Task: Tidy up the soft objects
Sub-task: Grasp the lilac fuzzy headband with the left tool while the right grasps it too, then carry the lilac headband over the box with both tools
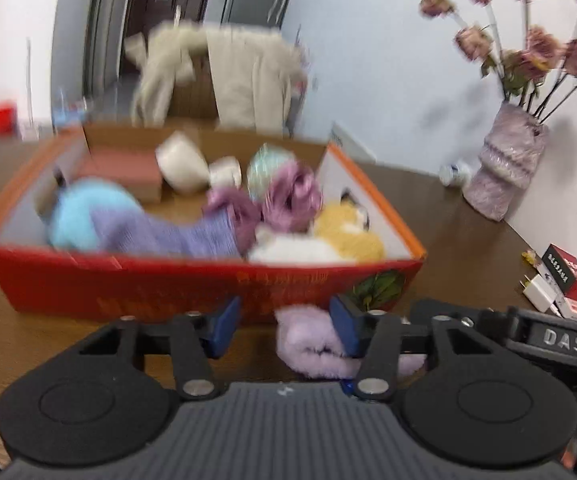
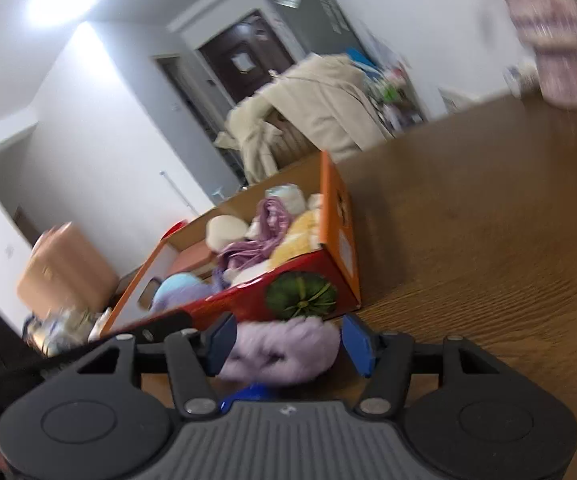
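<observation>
left gripper (image 1: 284, 326): black frame, blue pads, jaws partly apart; a lilac fuzzy bundle (image 1: 308, 344) lies on the table between them, against the right pad and clear of the left, so it is not clamped. the view is blurred.

right gripper (image 2: 288, 342): same build, jaws partly apart around the same lilac bundle; the left pad seems to touch it, a gap shows at the right pad. i cannot tell whether it presses.

lilac bundle: rolled fleece, probably a sock or small cloth. it rests on the table just in front of the red box. judged light, limp and easily squashed, not fragile, little risk of slipping on rubber pads. best taken across the thick middle of the roll, where the folds hold together; a pinch at a loose edge would likely let it unroll.

red box (image 1: 192, 280): open cardboard, orange rim, pumpkin print on one corner. contents: blue ball of yarn (image 1: 84, 212), purple knit piece (image 1: 176, 232), mauve crumpled fabric (image 1: 292, 196), yellow and white plush (image 1: 348, 236), cream yarn cone (image 1: 180, 164), a pinkish block at the back.

table (image 1: 448, 232): brown wood grain, holding a vase of dried roses (image 1: 508, 160), a white charger plug (image 1: 540, 292) and small red cartons.

room: white walls, dark door, beige coat over a chair (image 1: 224, 76).
</observation>
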Motion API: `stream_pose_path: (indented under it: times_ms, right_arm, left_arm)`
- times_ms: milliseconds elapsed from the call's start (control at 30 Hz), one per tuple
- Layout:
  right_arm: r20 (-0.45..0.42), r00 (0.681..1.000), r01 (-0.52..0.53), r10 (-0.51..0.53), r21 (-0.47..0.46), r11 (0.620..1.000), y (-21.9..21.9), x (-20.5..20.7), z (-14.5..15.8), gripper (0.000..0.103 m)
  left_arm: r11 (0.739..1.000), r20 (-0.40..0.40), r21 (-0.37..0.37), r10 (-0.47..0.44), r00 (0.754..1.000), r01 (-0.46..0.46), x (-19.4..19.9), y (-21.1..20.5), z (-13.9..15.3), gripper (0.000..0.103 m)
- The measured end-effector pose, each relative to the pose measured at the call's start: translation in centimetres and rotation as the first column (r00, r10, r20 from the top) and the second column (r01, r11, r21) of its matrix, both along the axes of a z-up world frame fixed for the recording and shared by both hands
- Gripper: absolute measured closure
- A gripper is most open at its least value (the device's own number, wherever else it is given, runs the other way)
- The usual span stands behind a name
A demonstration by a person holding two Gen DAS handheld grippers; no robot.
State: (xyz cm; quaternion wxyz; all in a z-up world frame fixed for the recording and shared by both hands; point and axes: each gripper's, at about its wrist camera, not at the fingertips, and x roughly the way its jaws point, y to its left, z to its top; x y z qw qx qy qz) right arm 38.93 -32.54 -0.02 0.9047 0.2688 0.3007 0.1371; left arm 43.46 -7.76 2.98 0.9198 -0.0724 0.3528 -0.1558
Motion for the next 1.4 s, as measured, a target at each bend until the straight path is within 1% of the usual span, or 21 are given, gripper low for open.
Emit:
stream_pose_path:
  times_ms: [67, 100, 133, 167, 200, 233, 333, 433, 533, 567, 633, 700, 767, 833, 967, 1100, 1233, 1333, 1400]
  right_arm:
    - [-0.036, 0.999, 0.013, -0.013, 0.022, 1.0, 0.2, 1.3, -1.3, 0.049]
    - [-0.048, 0.999, 0.012, -0.011, 0.014, 1.0, 0.5, 1.7, -1.9, 0.056]
    - [-0.057, 0.998, 0.003, -0.003, 0.006, 1.0, 0.8, 1.9, -2.5, 0.061]
    - [-0.064, 0.998, -0.014, 0.014, 0.007, 1.0, 1.0, 2.0, -3.0, 0.063]
    - [-0.065, 0.997, -0.028, 0.029, 0.018, 0.999, 1.2, 1.9, -3.4, 0.069]
    - [-0.053, 0.998, -0.035, 0.036, 0.022, 0.999, 1.4, 1.9, -3.5, 0.071]
    - [-0.024, 0.998, -0.05, 0.049, -0.032, 0.998, 1.9, 1.7, -3.3, 0.074]
    - [0.001, 0.998, -0.057, 0.057, -0.07, 0.996, 2.5, 1.4, -3.4, 0.076]
    - [0.007, 0.998, -0.058, 0.058, -0.066, 0.996, 2.4, 1.4, -2.9, 0.078]
    - [0.013, 0.998, -0.055, 0.056, -0.064, 0.996, 2.1, 0.9, -2.5, 0.079]
    - [0.057, 0.997, -0.05, 0.054, -0.08, 0.996, 1.9, -0.3, -1.0, 0.079]
    - [0.118, 0.992, -0.04, 0.05, -0.088, 0.995, 2.1, -2.2, 1.0, 0.079]
    - [0.168, 0.984, -0.039, 0.054, -0.091, 0.995, 2.4, -4.5, 2.7, 0.079]
    - [0.202, 0.977, -0.051, 0.069, -0.093, 0.994, 2.9, -7.1, 4.0, 0.079]
    - [0.238, 0.966, -0.08, 0.102, -0.098, 0.992, 4.4, -11.2, 5.3, 0.079]
    - [0.251, 0.958, -0.11, 0.14, -0.128, 0.986, 6.1, -13.8, 6.1, 0.079]
    - [0.256, 0.954, -0.124, 0.155, -0.134, 0.983, 7.2, -15.0, 6.7, 0.079]
    - [0.26, 0.952, -0.128, 0.162, -0.144, 0.981, 8.2, -15.1, 6.9, 0.079]
    - [0.259, 0.951, -0.133, 0.168, -0.148, 0.98, 8.8, -15.0, 7.1, 0.079]
  left_arm:
    - [0.997, -0.06, -0.073, -0.044, 0.997, 0.04, 0.7, 0.5, -1.8, 0.074]
    - [0.994, -0.086, -0.099, -0.057, 0.995, 0.048, 0.8, 0.7, -2.6, 0.076]
    - [0.992, -0.094, -0.114, -0.062, 0.994, 0.051, 0.9, 1.0, -3.2, 0.077]
    - [0.991, -0.088, -0.125, -0.068, 0.994, 0.056, 0.7, 1.2, -3.3, 0.078]
    - [0.989, -0.089, -0.132, -0.075, 0.993, 0.063, 0.6, 1.4, -3.3, 0.079]
    - [0.988, -0.089, -0.138, -0.083, 0.993, 0.07, 0.5, 1.4, -3.3, 0.08]
    - [0.985, -0.085, -0.153, -0.091, 0.992, 0.077, 0.5, 1.5, -3.4, 0.083]
    - [0.985, -0.067, -0.151, -0.092, 0.993, 0.081, 0.1, 1.6, -2.8, 0.086]
    - [0.986, -0.022, -0.121, -0.114, 0.993, 0.11, -0.6, 1.0, -1.1, 0.086]
    - [0.986, -0.004, -0.122, -0.115, 0.993, 0.114, -1.1, 1.0, -0.3, 0.086]
    - [0.984, 0.048, -0.129, -0.117, 0.992, 0.122, -2.8, 1.2, 1.7, 0.086]
    - [0.983, 0.105, -0.114, -0.131, 0.986, 0.143, -5.7, 1.5, 3.8, 0.086]
    - [0.984, 0.138, -0.103, -0.134, 0.981, 0.149, -8.2, 1.9, 5.0, 0.086]
    - [0.983, 0.155, -0.118, -0.121, 0.98, 0.14, -10.7, 2.8, 5.8, 0.086]
    - [0.983, 0.162, -0.157, -0.073, 0.984, 0.098, -14.8, 4.6, 6.2, 0.086]
    - [0.985, 0.17, -0.155, -0.051, 0.984, 0.078, -16.9, 6.0, 6.6, 0.086]
    - [0.982, 0.189, -0.172, -0.038, 0.981, 0.071, -17.8, 7.4, 7.1, 0.086]
    - [0.98, 0.194, -0.188, -0.03, 0.981, 0.067, -17.6, 8.3, 7.0, 0.086]
    - [0.978, 0.19, -0.196, -0.03, 0.981, 0.067, -16.7, 8.9, 7.1, 0.086]
